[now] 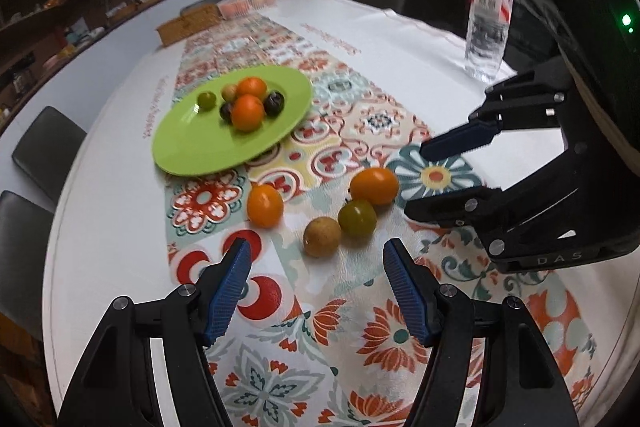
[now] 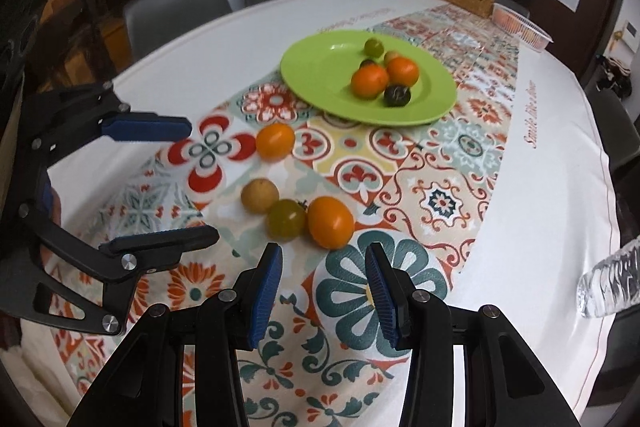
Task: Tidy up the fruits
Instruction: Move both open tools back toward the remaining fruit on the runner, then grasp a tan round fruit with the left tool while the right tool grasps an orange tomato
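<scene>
The left gripper [image 1: 316, 255] hangs low with its fingers [image 1: 230, 287] spread wide and empty. The right gripper [image 2: 324, 263] reaches in across it, fingers [image 2: 266, 289] likewise parted, holding nothing.

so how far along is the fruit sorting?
Roughly halfway. Six fruits already sit on the green plate. Nothing is in hand: left gripper and right gripper are both open and empty. Four remain on the tablecloth: two orange fruits, a green one and a tan one.
</scene>
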A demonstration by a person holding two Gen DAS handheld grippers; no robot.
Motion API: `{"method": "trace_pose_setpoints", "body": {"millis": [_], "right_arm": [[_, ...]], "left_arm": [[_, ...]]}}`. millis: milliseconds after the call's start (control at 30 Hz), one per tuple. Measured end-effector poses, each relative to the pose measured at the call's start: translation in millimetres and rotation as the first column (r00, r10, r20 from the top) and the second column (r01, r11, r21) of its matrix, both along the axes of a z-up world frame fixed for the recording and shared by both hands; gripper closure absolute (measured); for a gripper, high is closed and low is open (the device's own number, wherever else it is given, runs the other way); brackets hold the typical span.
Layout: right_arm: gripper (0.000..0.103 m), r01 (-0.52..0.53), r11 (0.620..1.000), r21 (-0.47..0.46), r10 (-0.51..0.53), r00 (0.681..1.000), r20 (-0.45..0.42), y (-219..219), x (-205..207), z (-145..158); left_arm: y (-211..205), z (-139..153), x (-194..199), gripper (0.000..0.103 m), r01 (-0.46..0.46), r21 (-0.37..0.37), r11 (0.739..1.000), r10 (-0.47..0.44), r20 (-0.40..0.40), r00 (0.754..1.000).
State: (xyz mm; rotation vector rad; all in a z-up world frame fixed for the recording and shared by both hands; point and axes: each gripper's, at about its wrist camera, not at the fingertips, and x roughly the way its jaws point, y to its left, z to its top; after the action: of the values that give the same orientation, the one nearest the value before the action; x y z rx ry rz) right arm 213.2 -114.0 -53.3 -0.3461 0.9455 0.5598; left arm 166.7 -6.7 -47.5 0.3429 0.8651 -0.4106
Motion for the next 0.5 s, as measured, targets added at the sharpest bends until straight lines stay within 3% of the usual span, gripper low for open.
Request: {"method": "trace_pose_setpoints", "body": {"millis": [500], "right_arm": [[0.059, -0.014, 0.998, -0.054, 0.011, 0.998, -0.054, 8.9, 19.0, -23.9]], "left_arm": [[-0.4, -26.1, 27.3, 0.045, 0.025, 0.022, 0.999, -0.023, -0.067, 0.997]]}}
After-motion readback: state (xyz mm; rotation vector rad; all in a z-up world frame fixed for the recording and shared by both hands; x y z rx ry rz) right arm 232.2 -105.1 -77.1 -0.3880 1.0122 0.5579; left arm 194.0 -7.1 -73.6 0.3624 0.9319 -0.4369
